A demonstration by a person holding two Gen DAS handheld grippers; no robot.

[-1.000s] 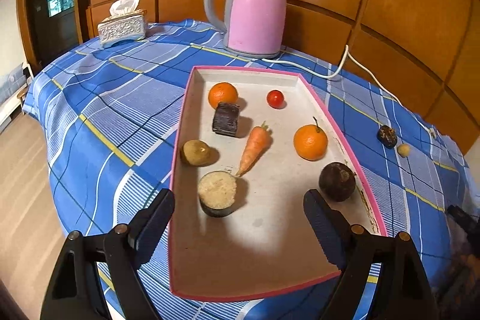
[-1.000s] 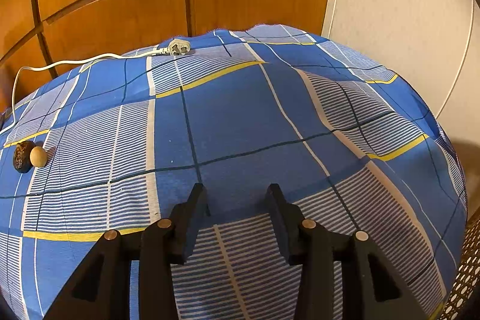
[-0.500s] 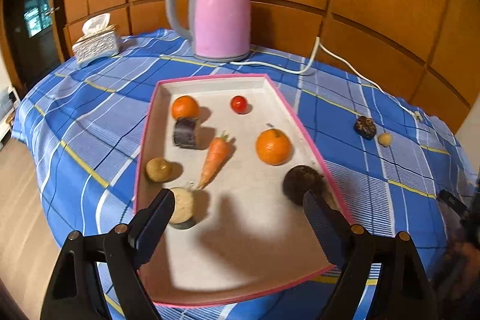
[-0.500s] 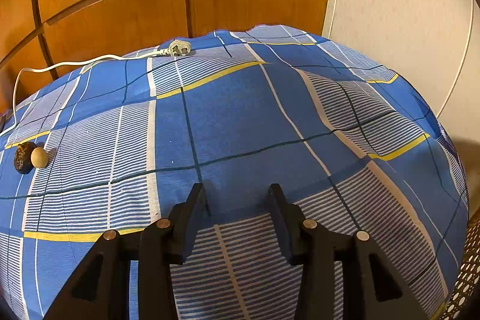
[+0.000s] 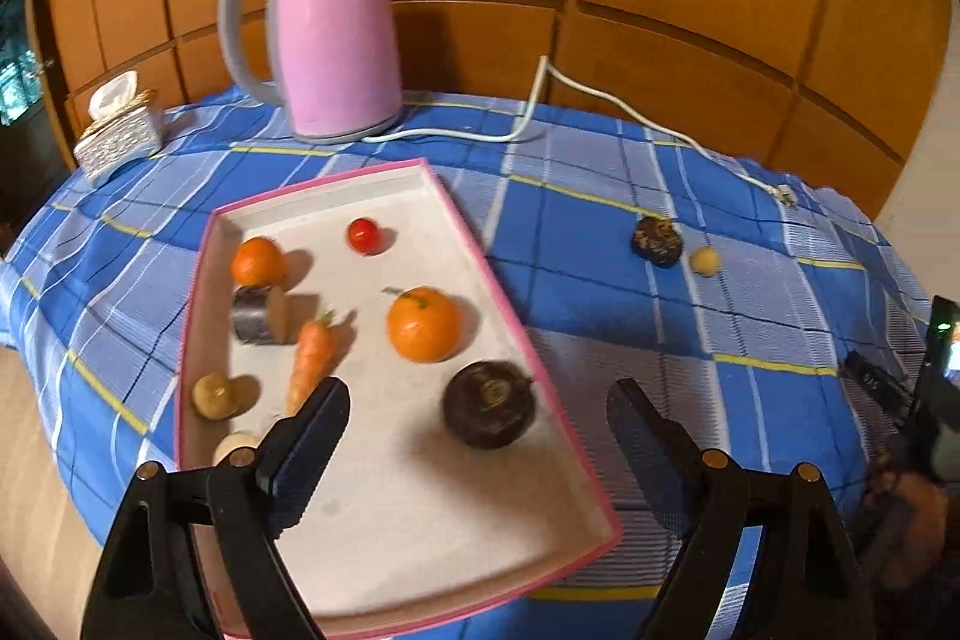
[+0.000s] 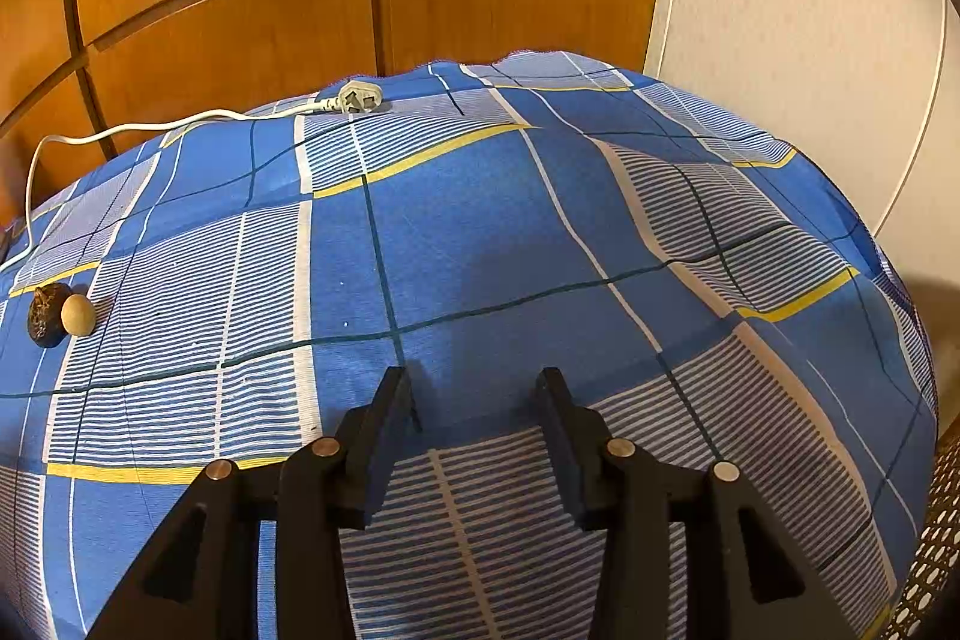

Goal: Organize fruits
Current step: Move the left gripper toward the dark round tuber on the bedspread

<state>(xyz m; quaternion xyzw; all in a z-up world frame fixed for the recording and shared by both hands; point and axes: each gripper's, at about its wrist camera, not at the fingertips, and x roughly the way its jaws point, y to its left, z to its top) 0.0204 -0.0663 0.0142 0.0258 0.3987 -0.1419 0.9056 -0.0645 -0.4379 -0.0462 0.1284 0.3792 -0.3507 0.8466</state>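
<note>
Left gripper (image 5: 477, 415): fingers spread wide, empty. Between them, just ahead: dark round fruit (image 5: 489, 403) in the pink-rimmed tray (image 5: 576, 454). Farther ahead in the tray: large orange (image 5: 425, 323), carrot (image 5: 309, 361), small orange (image 5: 258, 261), tomato (image 5: 364, 236). Right gripper (image 6: 474, 400): fingers partly open, empty, over the blue checked surface (image 6: 480, 232); dark fruit (image 6: 45, 313) and pale ball (image 6: 78, 314) far left of them.

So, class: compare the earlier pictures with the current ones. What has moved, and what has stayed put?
The left gripper has swung rightward, jaws wide and empty: the pink tray now sits left in its view, and the dark fruit and pale ball on the cloth look nearer. Nothing was grasped or released. The right gripper stayed still over bare cloth, and the tray's contents kept their places.
</note>
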